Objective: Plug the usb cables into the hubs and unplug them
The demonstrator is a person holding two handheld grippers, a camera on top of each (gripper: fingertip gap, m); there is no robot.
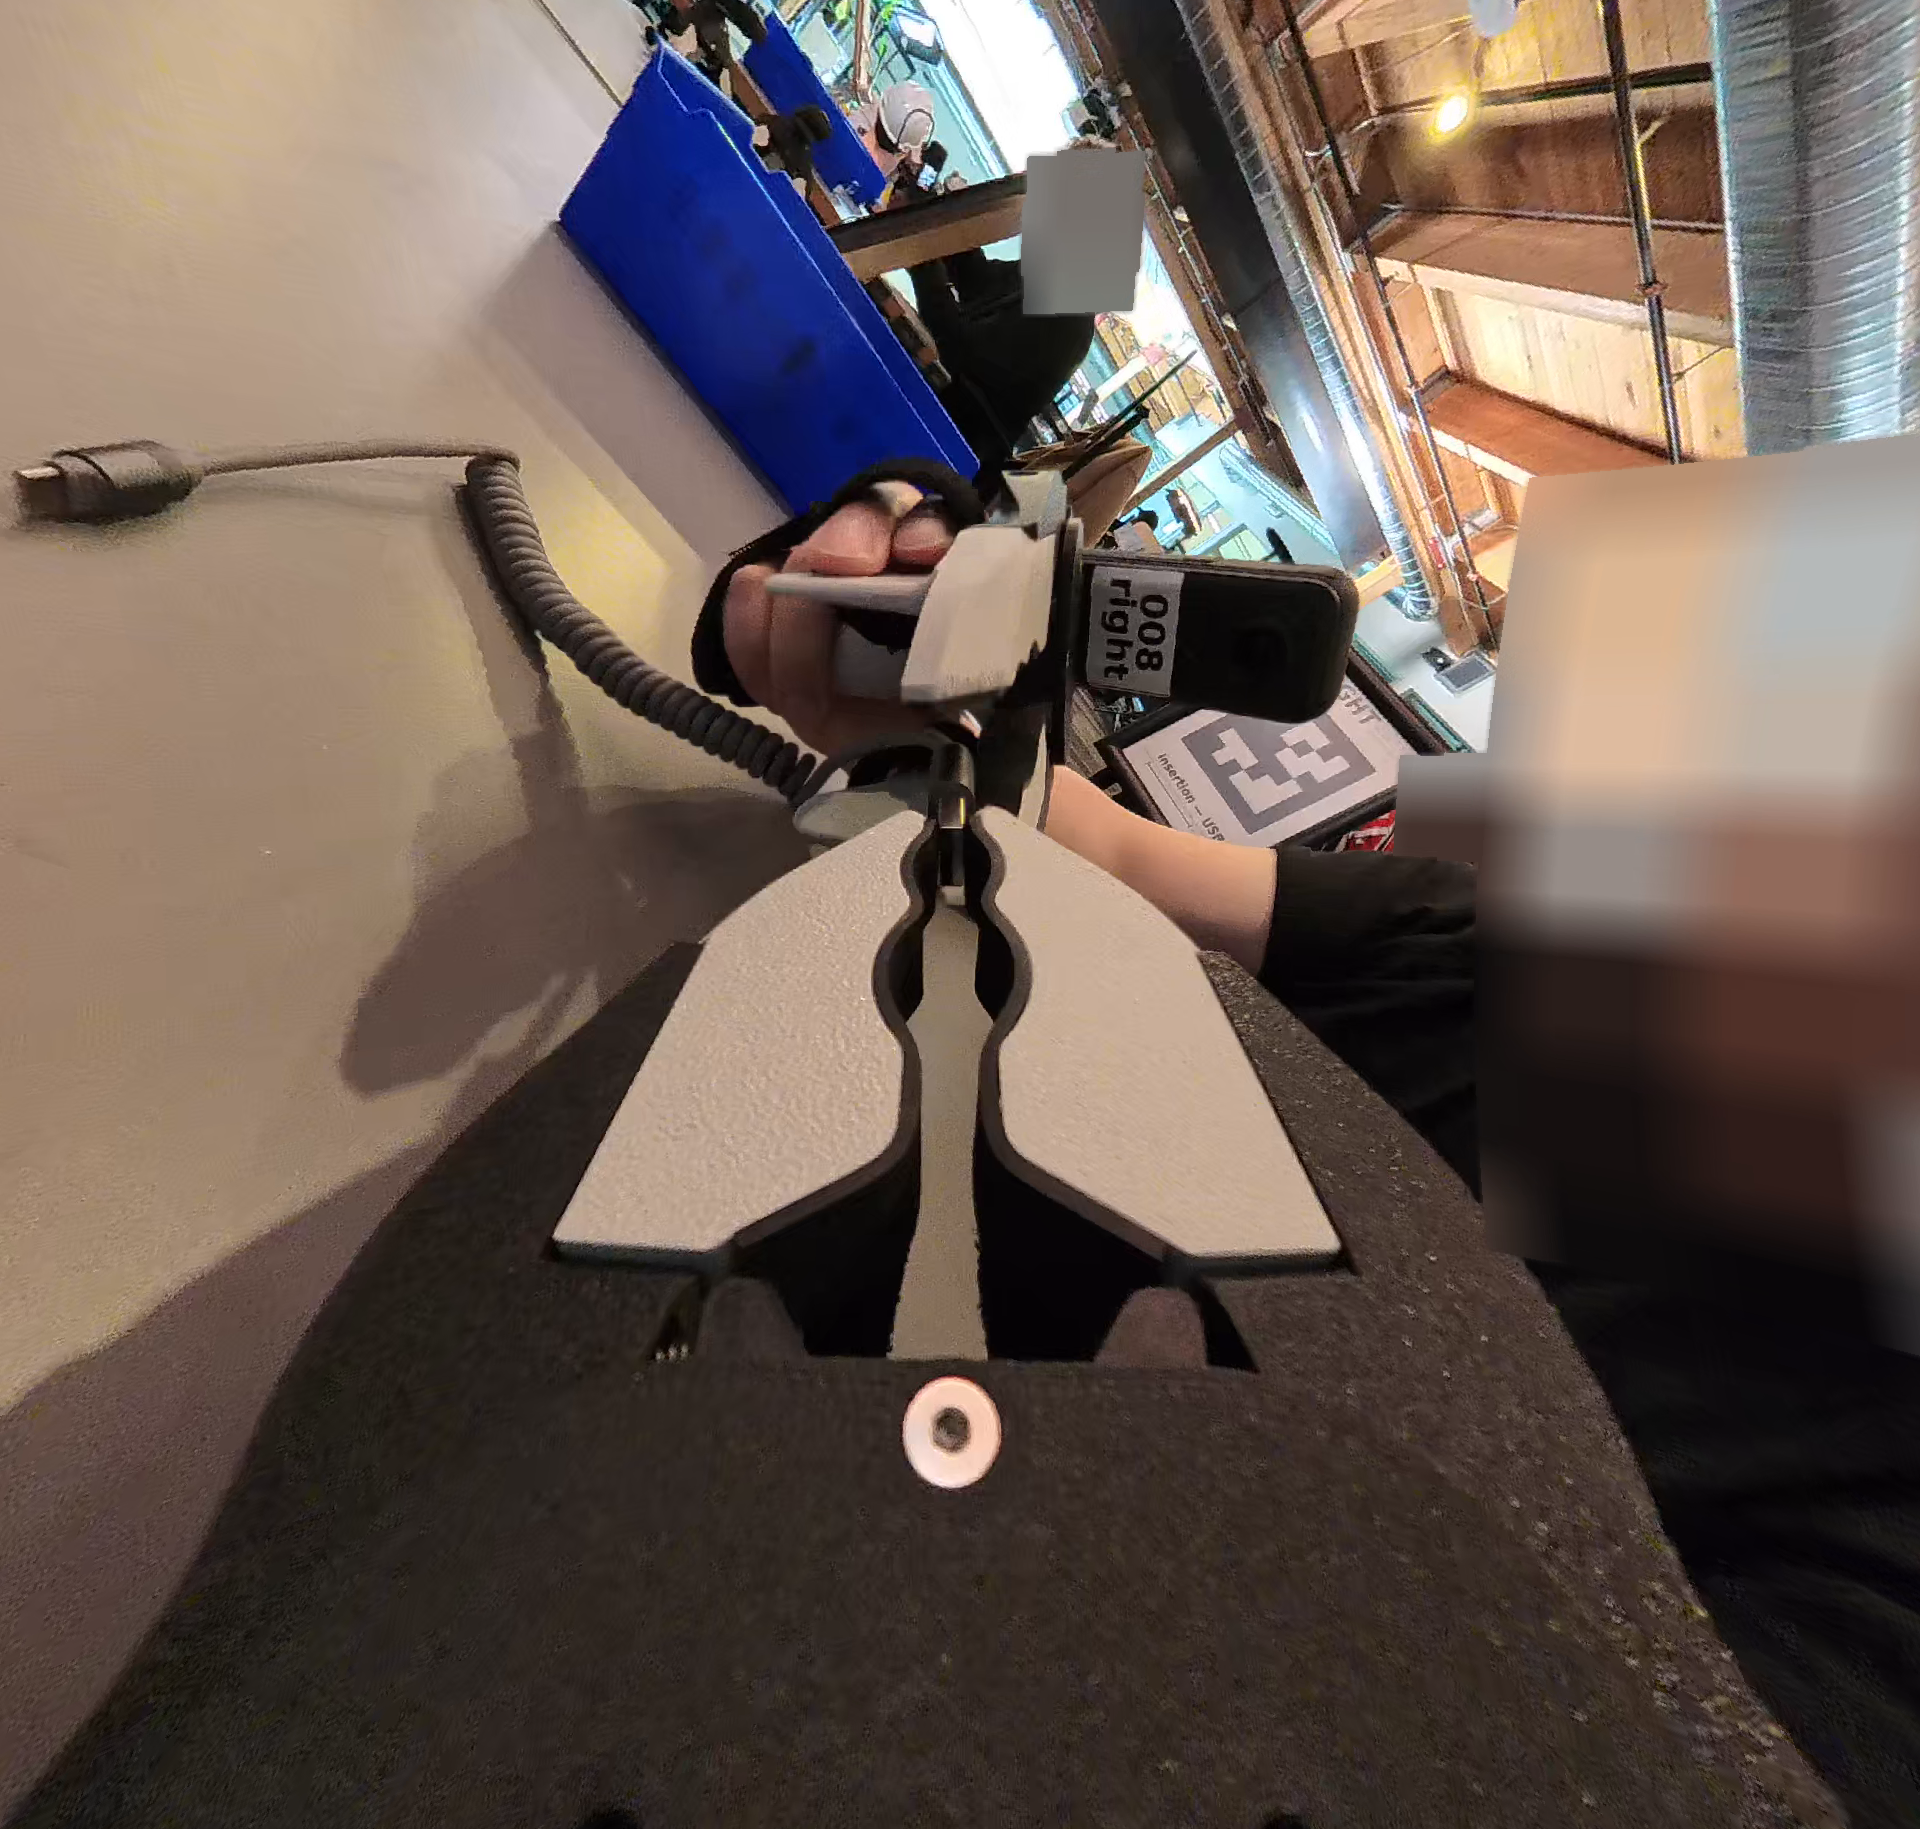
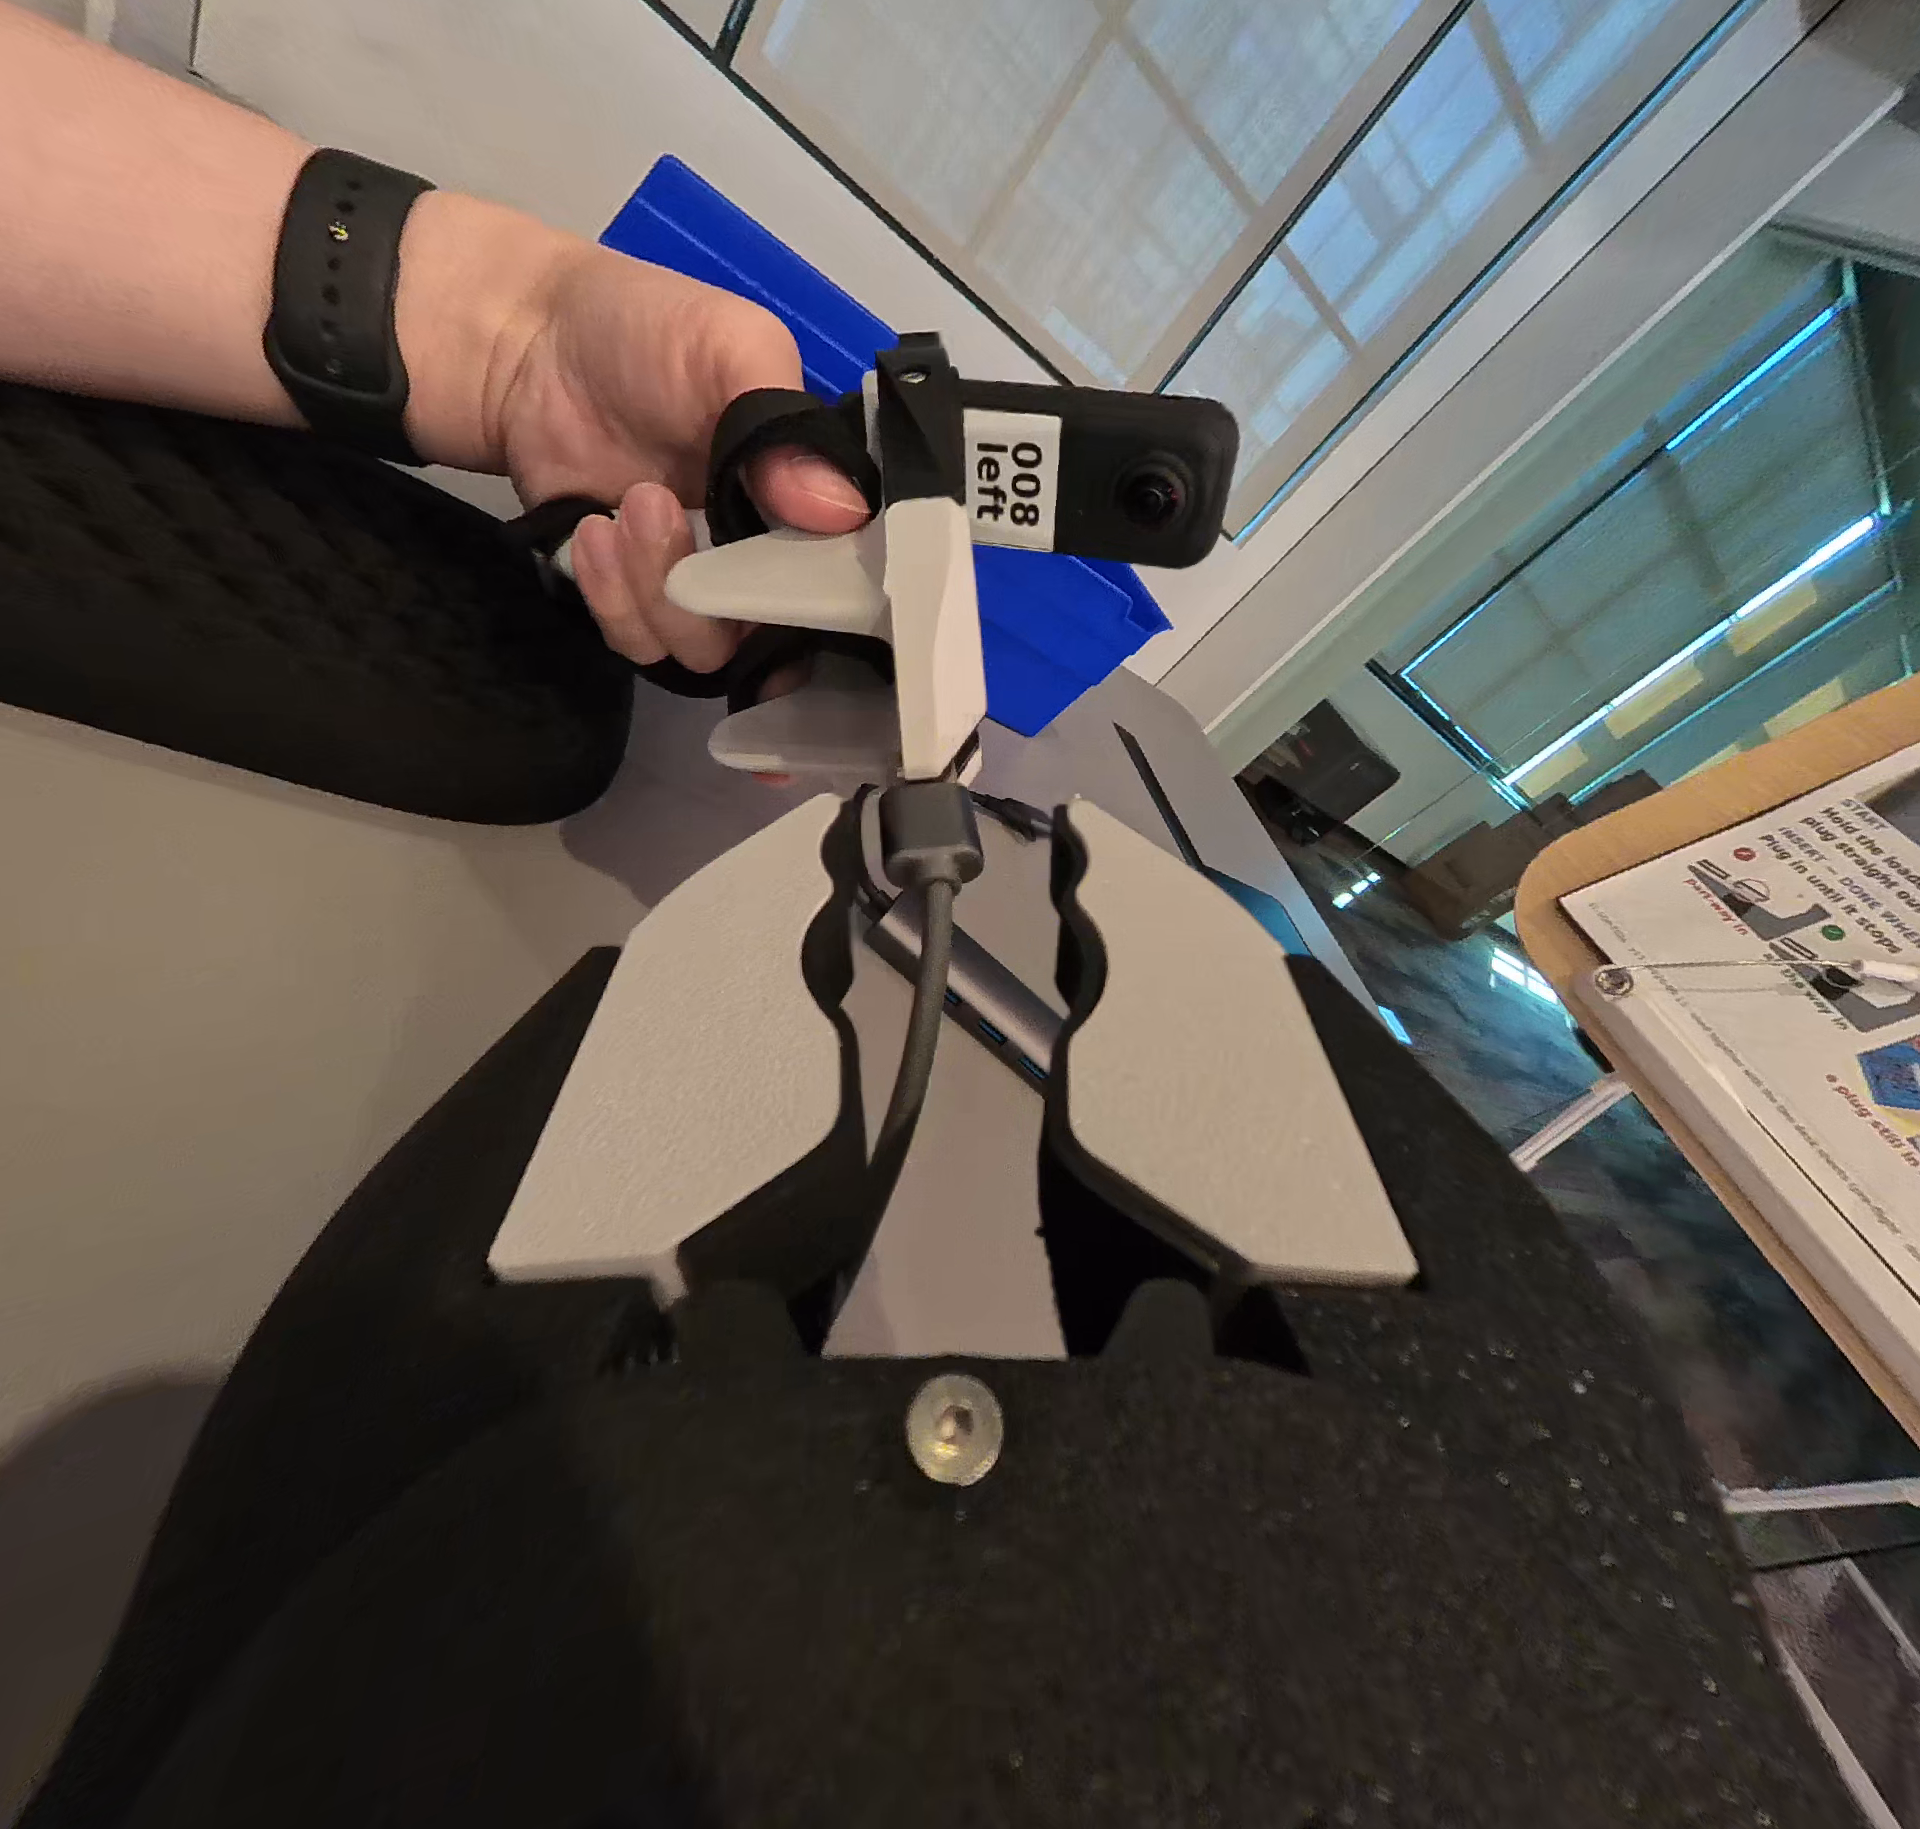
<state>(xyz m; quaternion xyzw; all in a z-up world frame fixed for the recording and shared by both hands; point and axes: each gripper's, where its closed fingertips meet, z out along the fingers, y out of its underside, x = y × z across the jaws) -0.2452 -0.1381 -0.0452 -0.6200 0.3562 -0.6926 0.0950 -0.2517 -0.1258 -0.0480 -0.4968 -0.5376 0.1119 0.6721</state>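
My left gripper (image 1: 951,823) is shut on a dark USB plug (image 1: 952,792) at its tips. The plug's coiled grey cable (image 1: 613,647) runs left across the table to a loose connector (image 1: 94,480). In the right wrist view, my right gripper (image 2: 954,808) is shut across a slim grey hub (image 2: 987,979) with blue ports. The plug (image 2: 930,834) stands at the hub's far end, and its cable (image 2: 920,1031) hangs down between my fingers. The left gripper (image 2: 940,766) pinches the plug from above. I cannot tell whether the plug is seated. The right gripper (image 1: 987,761) and hub (image 1: 831,808) also show in the left wrist view.
A blue bin (image 1: 748,293) stands on the grey table (image 1: 260,740) behind the work spot; it also shows in the right wrist view (image 2: 1039,626). A framed instruction sheet (image 2: 1766,948) lies on a wooden board at the right. A black mesh chair back (image 2: 260,584) is at the left. Only a small space, under 4 cm, lies between the two pairs of fingers. It is some 15 centimetres from my right tips to the loose connector (image 1: 94,480).
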